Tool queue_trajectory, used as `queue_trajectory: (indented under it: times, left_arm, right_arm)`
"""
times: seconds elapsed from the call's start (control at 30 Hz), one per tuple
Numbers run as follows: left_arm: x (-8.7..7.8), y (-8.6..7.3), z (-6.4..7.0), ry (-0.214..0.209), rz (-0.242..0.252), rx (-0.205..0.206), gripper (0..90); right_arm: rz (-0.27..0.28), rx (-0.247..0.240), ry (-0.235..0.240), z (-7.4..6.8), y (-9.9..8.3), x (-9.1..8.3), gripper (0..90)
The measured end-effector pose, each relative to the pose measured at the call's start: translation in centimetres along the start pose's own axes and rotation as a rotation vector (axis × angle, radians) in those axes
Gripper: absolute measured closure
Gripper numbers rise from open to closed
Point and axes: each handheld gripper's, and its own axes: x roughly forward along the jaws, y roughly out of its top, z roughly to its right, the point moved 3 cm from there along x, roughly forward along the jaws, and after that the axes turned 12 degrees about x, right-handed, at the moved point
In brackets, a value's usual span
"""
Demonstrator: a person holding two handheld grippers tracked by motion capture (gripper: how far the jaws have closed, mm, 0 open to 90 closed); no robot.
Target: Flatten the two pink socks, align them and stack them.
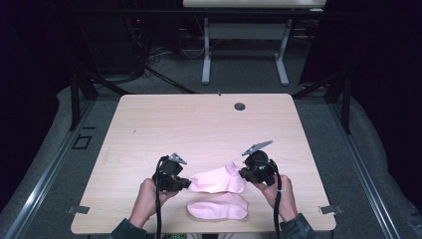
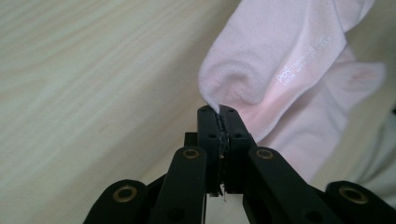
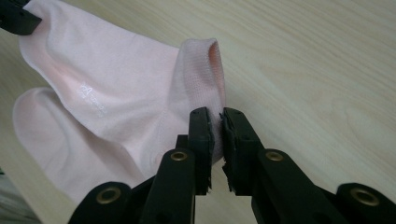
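— Two pink socks are on the desk (image 1: 149, 124). Why is the upper sock (image 1: 219, 178) stretched out between the tools?

— Each tool pinches one end. The left tool (image 2: 218, 112) is clamped tight on the toe tip, jaws fully together on a fold of cloth. The right tool (image 3: 217, 122) grips the ribbed cuff with its jaws nearly closed, a thin layer between them. Held that way, I judge, the sock hangs flat and can be laid squarely.

— And the lower sock (image 1: 219, 206)?

— It lies flat just below both tools, on the person's side, close to the desk's near edge.

— Room to move?

— Plenty beyond the tools: bare wood runs to the far edge. Toward the person there is little margin.
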Motion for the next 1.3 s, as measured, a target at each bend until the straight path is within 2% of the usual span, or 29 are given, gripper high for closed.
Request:
queue_trajectory:
  times: [0.03,0.2,0.23,0.33,0.37,0.4,0.47,0.53,0.6,0.63,0.67,0.7,0.73,0.8,0.87,0.9,0.93,1.0,1.03,1.07,1.1,1.13,1.17,1.2,1.27,1.3]
  left_arm:
    - [-0.2,-0.2,0.3,-0.010,-0.001,0.006,88.6]
    - [-0.7,-1.4,1.6,-0.051,-0.013,0.021,88.6]
    - [-0.5,-1.7,1.8,-0.055,-0.023,0.017,88.6]
    - [0.3,-2.5,2.3,-0.079,-0.049,0.013,88.5]
    - [0.7,-2.7,2.5,-0.083,-0.064,0.014,88.5]
    - [1.1,-2.9,2.6,-0.090,-0.070,0.012,88.4]
    - [1.9,-3.3,2.8,-0.096,-0.091,0.011,88.4]
    - [2.5,-3.5,3.0,-0.075,-0.112,0.020,88.1]
    - [2.7,-3.6,3.2,-0.043,-0.128,0.030,75.7]
    - [2.6,-3.6,3.2,-0.025,-0.129,0.031,75.7]
    - [2.3,-3.6,3.2,-0.005,-0.125,0.027,68.6]
    - [1.9,-3.6,3.1,0.015,-0.112,0.021,61.0]
    - [1.3,-3.5,3.0,0.040,-0.093,0.021,58.1]
    - [0.1,-3.1,3.1,0.075,-0.022,0.022,54.7]
    - [-0.7,-2.5,3.6,0.090,0.035,0.042,56.0]
    - [-0.9,-2.1,4.0,0.084,0.061,0.075,59.0]
    - [-0.8,-1.8,4.5,0.074,0.073,0.086,63.9]
    - [0.2,-1.5,5.4,0.053,0.063,0.117,72.9]
    - [1.0,-1.5,5.7,0.027,0.048,0.126,78.6]
    - [1.8,-1.6,6.0,0.029,0.027,0.133,78.6]
    - [2.6,-1.9,6.2,0.033,-0.004,0.149,82.6]
    - [3.4,-2.2,6.3,0.025,-0.021,0.149,82.6]
    - [4.0,-2.5,6.3,0.019,-0.034,0.143,84.3]
    - [4.4,-2.9,6.2,0.031,-0.046,0.143,84.3]
    - [4.8,-3.4,6.0,0.025,-0.050,0.127,84.7]
    - [4.8,-3.6,5.9,0.025,-0.035,0.121,85.5]
  right_arm:
    - [-0.001,0.007,0.008,-0.4,-0.7,-0.6,81.7]
    - [-0.024,0.000,0.009,-1.0,-2.3,-1.1,81.7]
    - [-0.036,-0.011,0.007,-1.1,-2.7,-1.1,81.7]
    - [-0.055,-0.003,0.015,-1.4,-4.1,-0.4,81.6]
    - [-0.081,-0.010,0.013,-1.4,-4.5,-0.2,81.7]
    - [-0.093,0.008,0.018,-1.3,-5.3,0.5,81.6]
    - [-0.100,0.013,0.016,-1.2,-5.7,0.9,81.6]
    - [-0.108,0.024,0.023,-1.2,-6.3,1.5,81.6]
    - [-0.121,0.030,0.025,-1.0,-6.8,2.1,77.9]
    - [-0.121,0.030,0.025,-1.0,-6.8,2.1,77.9]
    - [-0.115,0.038,0.011,-0.9,-6.9,2.1,72.9]
    - [-0.092,0.054,0.015,-0.8,-7.0,2.0,70.3]
    - [-0.077,0.055,0.016,-0.6,-7.0,1.7,68.1]
    - [-0.034,0.046,0.013,-0.5,-6.8,0.7,64.3]
    - [-0.005,0.018,0.028,-0.9,-6.6,-0.3,66.6]
    - [0.015,0.008,0.036,-1.4,-6.5,-0.6,69.7]
    - [0.027,-0.014,0.041,-1.9,-6.5,-0.7,73.0]
    - [0.018,-0.042,0.071,-2.9,-6.5,-0.2,76.9]
    - [-0.014,-0.069,0.073,-3.5,-7.0,0.9,80.8]
    - [-0.014,-0.069,0.073,-3.5,-7.0,0.9,80.8]
    - [-0.054,-0.071,0.075,-3.7,-7.6,2.3,86.3]
    - [-0.054,-0.071,0.075,-3.7,-7.6,2.3,86.3]
    - [-0.082,-0.076,0.064,-3.6,-8.4,3.1,89.3]
    - [-0.082,-0.076,0.064,-3.6,-8.4,3.1,89.3]
    - [-0.091,-0.076,0.063,-3.4,-8.8,3.6,89.6]
    - [-0.097,-0.072,0.061,-3.4,-9.0,3.6,89.7]
